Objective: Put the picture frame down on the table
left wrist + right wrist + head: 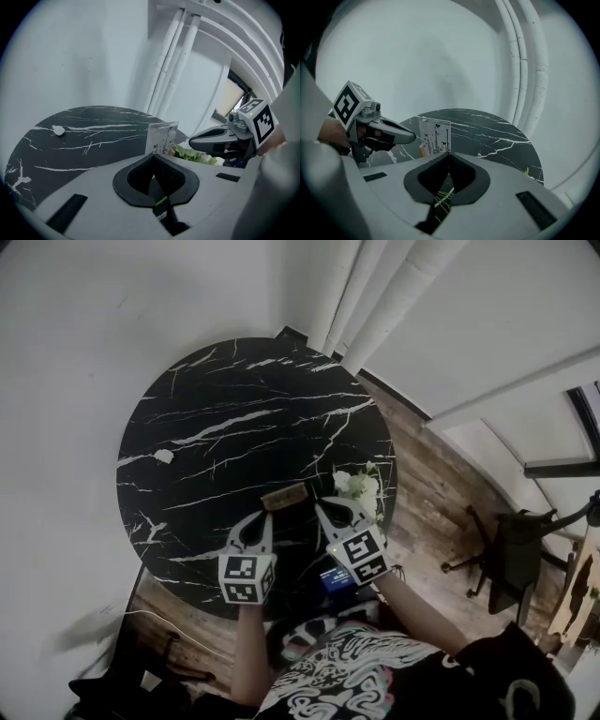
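The picture frame (284, 496) is a clear upright panel with a black flower print and a brown wooden strip. It is held low over the near part of the round black marble table (216, 409); whether it touches the table I cannot tell. My left gripper (266, 515) is shut on the frame's left end, and my right gripper (319, 507) is shut on its right end. In the left gripper view the frame (162, 138) rises just beyond the closed left gripper (152, 157). In the right gripper view the frame's (435, 136) right edge runs down into the closed right gripper (449, 153).
White flowers (359, 486) lie on the table right of the frame, close to the right gripper. A small white scrap (164, 456) sits at the table's far left. White pipes (375, 296) run up the wall behind. A dark chair (516, 549) stands on the wooden floor at right.
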Tool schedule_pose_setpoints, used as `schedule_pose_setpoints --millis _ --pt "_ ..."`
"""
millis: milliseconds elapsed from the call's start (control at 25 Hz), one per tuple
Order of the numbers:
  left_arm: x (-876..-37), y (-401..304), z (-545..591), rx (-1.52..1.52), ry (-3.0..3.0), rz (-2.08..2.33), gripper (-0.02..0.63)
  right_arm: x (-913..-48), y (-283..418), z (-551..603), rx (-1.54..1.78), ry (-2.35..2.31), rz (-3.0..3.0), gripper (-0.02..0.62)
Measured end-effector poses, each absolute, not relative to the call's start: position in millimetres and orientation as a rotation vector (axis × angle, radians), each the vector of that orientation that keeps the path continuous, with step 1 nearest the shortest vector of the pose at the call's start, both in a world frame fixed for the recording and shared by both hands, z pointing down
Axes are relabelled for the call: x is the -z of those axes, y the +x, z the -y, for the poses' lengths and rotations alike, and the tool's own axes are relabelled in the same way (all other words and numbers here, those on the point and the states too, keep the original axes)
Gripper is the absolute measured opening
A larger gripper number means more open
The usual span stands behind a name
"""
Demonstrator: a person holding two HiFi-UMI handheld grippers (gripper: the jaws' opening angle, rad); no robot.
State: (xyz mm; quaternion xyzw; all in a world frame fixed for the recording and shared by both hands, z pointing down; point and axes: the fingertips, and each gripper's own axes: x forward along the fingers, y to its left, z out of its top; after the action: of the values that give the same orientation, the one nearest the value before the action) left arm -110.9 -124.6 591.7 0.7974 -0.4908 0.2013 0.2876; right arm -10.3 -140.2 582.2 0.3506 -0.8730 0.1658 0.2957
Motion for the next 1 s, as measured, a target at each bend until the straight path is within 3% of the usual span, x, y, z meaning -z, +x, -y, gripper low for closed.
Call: schedule_pose_setpoints --millis 840,1000 --pt "-530 -112 97 -0.496 2.250 1.491 0.014 -526 7 113 -0.320 1.051 2.369 0.018" --pt "-513 -113 84 -0.375 2.259 1.478 0.014 -517 6 99 -0.298 1.064 2.388 0.018"
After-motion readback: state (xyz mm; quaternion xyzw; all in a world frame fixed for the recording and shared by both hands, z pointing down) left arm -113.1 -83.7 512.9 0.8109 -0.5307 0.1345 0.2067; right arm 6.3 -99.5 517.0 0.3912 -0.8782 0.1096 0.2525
